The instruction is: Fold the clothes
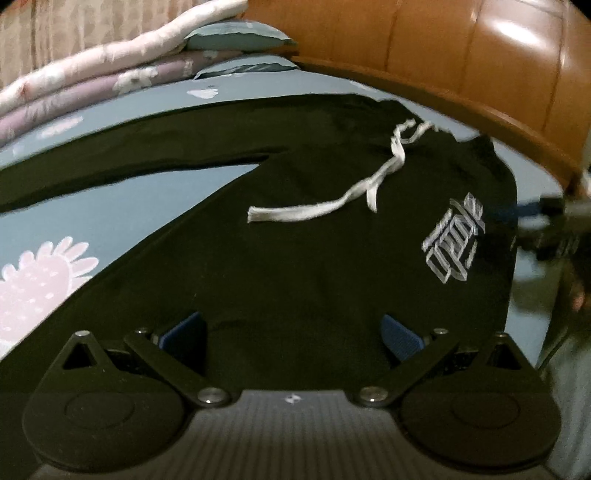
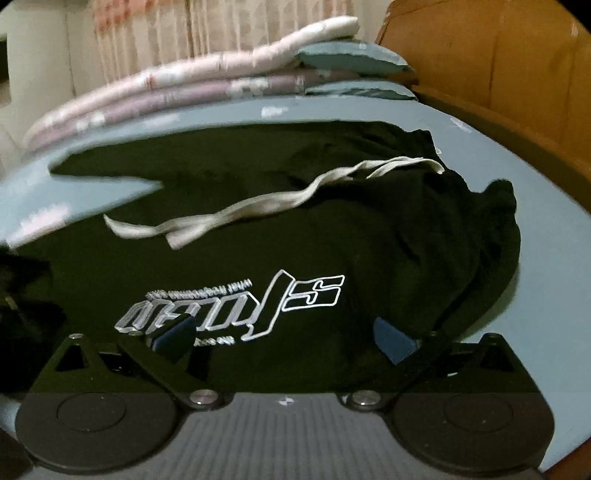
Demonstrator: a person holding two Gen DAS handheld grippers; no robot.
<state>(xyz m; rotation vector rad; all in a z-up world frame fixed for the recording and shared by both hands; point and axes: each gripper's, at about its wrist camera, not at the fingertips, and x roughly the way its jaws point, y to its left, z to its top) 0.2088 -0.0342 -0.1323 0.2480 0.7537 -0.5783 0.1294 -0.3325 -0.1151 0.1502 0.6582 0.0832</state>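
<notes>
Two tools in view, one per wrist cam, both over a black garment (image 1: pixel 295 258) spread on a bed with a blue-grey floral sheet (image 1: pixel 92 199).

Left tool (image 1: pixel 293 334): jaws wide apart, blue pads (image 1: pixel 184 332) at lower centre of frame, nothing between them but the cloth underneath. No grip seen; whether the tips touch the fabric can't be told.

Right tool (image 2: pixel 284 338): jaws spread fully, pads (image 2: pixel 393 341) at lower centre, holding nothing. Left pad overlaps the white logo (image 2: pixel 236 306) in frame. In the left cam, a blurred dark tool shape shows at the right edge, approx. beside the garment's right hem.

Garment: lies mostly flat, fills centre of both frames. White drawstring (image 1: pixel 325 195) lies loose across the upper-centre of the fabric, its free end toward the left. Logo print sits right of centre in the left cam (image 1: pixel 452 240) and lower centre in the right cam. In the right cam, fabric is bunched into a ridge at centre right (image 2: pixel 491 221). Narrow dark strip, a sleeve or leg, runs off to the left of frame in the left cam (image 1: pixel 110 147).

Bkgd: folded pink and mauve bedding (image 2: pixel 184 85) stacked upper left, pillows (image 2: pixel 351 59) next to it, wooden headboard (image 1: pixel 480 55) upper right, curtain (image 2: pixel 166 33) behind. Both frames motion-blurred.
</notes>
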